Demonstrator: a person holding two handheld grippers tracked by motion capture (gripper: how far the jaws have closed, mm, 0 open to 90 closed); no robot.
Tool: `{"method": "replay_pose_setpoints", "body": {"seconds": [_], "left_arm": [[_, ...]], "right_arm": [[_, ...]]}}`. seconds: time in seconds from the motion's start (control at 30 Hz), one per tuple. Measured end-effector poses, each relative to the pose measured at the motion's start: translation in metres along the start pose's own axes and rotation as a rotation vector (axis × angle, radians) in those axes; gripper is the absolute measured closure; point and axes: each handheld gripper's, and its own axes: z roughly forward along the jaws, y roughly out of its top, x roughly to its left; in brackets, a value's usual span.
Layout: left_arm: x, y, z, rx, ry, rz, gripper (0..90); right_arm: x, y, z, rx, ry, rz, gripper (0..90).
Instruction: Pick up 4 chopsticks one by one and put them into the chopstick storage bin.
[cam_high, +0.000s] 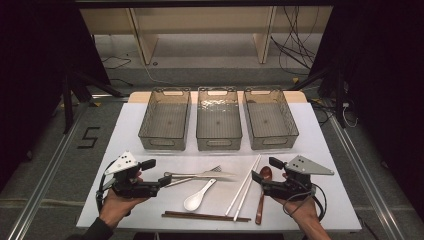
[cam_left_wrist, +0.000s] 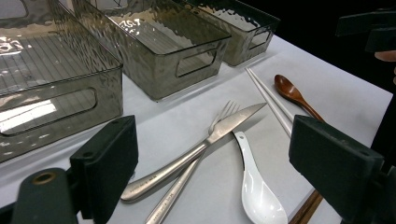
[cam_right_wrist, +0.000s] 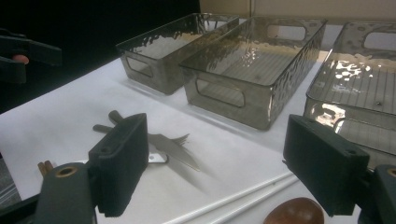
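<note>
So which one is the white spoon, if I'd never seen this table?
Start at the three smoky clear plastic bins on the white table. Before the middle one lies cutlery; the glossy white ceramic soup spoon lies below the steel knife. It alone is white with a deep bowl.

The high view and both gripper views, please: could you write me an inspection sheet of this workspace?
Surface: white table top, flat and dry.
Job's things: knife lying across fork; white spoon; white chopsticks; brown chopsticks; wooden spoon; three smoky plastic bins in a row, nothing seen inside.
Clutter: nothing seen.
Grippers: left claw open, beside the knife and fork handles; right claw open, at the wooden spoon's bowl; neither holds anything.
Cables: one trails from each claw; loose cables on the floor behind.
Surroundings: dark curtains, wooden shelf unit, a "5" marked on the floor.
</note>
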Motion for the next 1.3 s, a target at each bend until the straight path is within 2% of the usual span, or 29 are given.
{"method": "replay_pose_setpoints", "body": {"seconds": [0.3,0.4,0.5,0.53,0.63,0.67,0.7,0.73,0.77,0.8,0.83,0.93,1.03,1.07,1.17,1.2,1.3], "left_arm": [[0.0,0.0,0.0,0.003,-0.001,0.001,15.3],[0.0,0.0,0.0,0.004,0.0,0.001,15.3],[0.001,0.0,0.0,0.002,0.001,-0.001,15.3],[0.001,0.0,0.0,0.004,0.002,0.0,15.3],[0.0,0.001,0.0,0.003,0.001,0.002,15.3],[0.0,0.001,0.0,0.004,0.001,0.002,15.3],[0.001,0.0,0.0,0.005,0.002,0.003,15.3],[0.001,0.0,0.0,0.008,0.002,0.003,15.3],[0.001,0.0,0.0,0.009,0.002,0.002,15.3],[0.001,0.0,0.001,0.01,0.003,0.002,15.3],[0.001,0.0,0.001,0.008,0.003,0.002,15.3],[0.001,0.001,0.001,0.01,0.005,0.007,15.3],[0.001,0.001,0.001,0.01,0.005,0.005,15.3],[0.001,0.001,0.001,0.01,0.006,0.007,15.3],[0.0,0.001,0.001,0.011,0.005,0.006,15.3],[0.0,0.001,0.001,0.011,0.004,0.008,15.3],[0.0,0.001,0.001,0.01,0.004,0.006,15.3]], "right_arm": [[0.001,0.001,0.0,0.026,-0.009,-0.017,24.9],[0.001,0.005,0.001,0.075,-0.012,-0.038,25.9],[0.003,0.007,0.002,0.095,-0.007,-0.047,26.5],[0.003,0.008,0.003,0.126,0.001,-0.067,27.0],[0.003,0.01,0.005,0.157,0.018,-0.091,27.3],[0.004,0.012,0.006,0.194,0.042,-0.135,28.0],[0.004,0.012,0.006,0.194,0.042,-0.135,28.0],[0.008,0.014,0.008,0.243,0.073,-0.23,28.8],[0.008,0.014,0.008,0.243,0.073,-0.23,28.8],[0.013,0.016,0.011,0.3,0.104,-0.325,29.1],[0.013,0.016,0.011,0.3,0.104,-0.325,29.1],[0.018,0.016,0.02,0.389,0.175,-0.447,29.2],[0.017,0.016,0.026,0.412,0.192,-0.458,29.7],[0.016,0.016,0.031,0.441,0.207,-0.475,30.0],[0.014,0.015,0.036,0.47,0.204,-0.496,30.4],[0.014,0.013,0.039,0.5,0.204,-0.522,31.3],[0.015,0.01,0.041,0.523,0.211,-0.544,34.6]]}}
